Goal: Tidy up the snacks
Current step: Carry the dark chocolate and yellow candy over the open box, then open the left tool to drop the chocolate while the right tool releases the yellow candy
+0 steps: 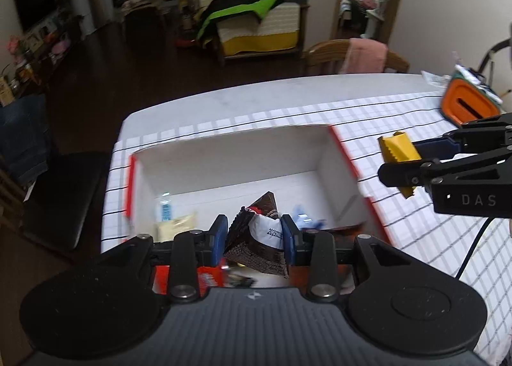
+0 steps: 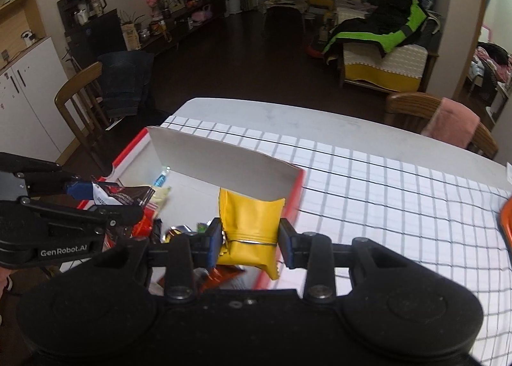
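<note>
Left wrist view: left gripper (image 1: 254, 239) clamped on dark brown and white crinkled snack packet (image 1: 256, 238), held over near end of white cardboard box with red rim (image 1: 347, 158). Small blue and pale packets (image 1: 174, 217) on box floor, left side. Right gripper (image 1: 398, 158) at far right, pinching yellow foil snack pouch (image 1: 396, 148) above white grid-pattern tablecloth (image 1: 400, 116). Orange container (image 1: 464, 103) further right.

Right wrist view: right gripper (image 2: 251, 239) closed tight on yellow pouch (image 2: 251, 222), over box's right red rim (image 2: 296, 188). Left gripper (image 2: 96, 193) at left with brown packet (image 2: 123, 194) above box.
</note>
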{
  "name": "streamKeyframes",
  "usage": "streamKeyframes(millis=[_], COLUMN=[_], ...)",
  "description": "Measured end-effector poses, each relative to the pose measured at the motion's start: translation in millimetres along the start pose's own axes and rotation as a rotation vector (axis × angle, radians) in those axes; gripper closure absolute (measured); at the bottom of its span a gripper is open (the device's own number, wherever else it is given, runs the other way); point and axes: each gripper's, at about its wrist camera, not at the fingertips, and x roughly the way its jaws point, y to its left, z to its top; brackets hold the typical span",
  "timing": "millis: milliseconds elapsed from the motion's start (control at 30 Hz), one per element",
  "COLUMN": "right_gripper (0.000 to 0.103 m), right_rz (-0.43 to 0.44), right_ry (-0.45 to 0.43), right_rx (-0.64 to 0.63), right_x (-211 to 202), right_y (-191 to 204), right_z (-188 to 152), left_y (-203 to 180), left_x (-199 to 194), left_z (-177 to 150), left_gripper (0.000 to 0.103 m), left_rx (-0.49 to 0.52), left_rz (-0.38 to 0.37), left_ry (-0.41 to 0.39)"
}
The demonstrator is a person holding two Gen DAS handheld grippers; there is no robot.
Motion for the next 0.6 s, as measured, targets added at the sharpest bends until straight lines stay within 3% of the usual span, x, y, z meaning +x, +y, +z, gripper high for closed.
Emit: streamKeyframes(millis=[233, 333, 600], right_gripper=[0.068, 0.067, 0.067], right_rz=[-0.013, -0.019, -0.020], right_ry=[0.059, 0.096, 0.220], right_rx=[-0.012, -0.002, 0.000], right_x=[52.6, 76.5, 118.6], right_y=[17.8, 22.0, 30.0], right_z=[13.4, 15.3, 2.8], left_y=[34.8, 37.5, 40.6], left_x=[33.7, 45.5, 73.8], left_z=[-2.2, -4.1, -11.1], left_gripper=[0.068, 0.068, 0.068], left_rx=[-0.031, -0.015, -0.010], left_rz=[0.001, 0.039, 0.037], left_ry=[0.086, 0.087, 0.139])
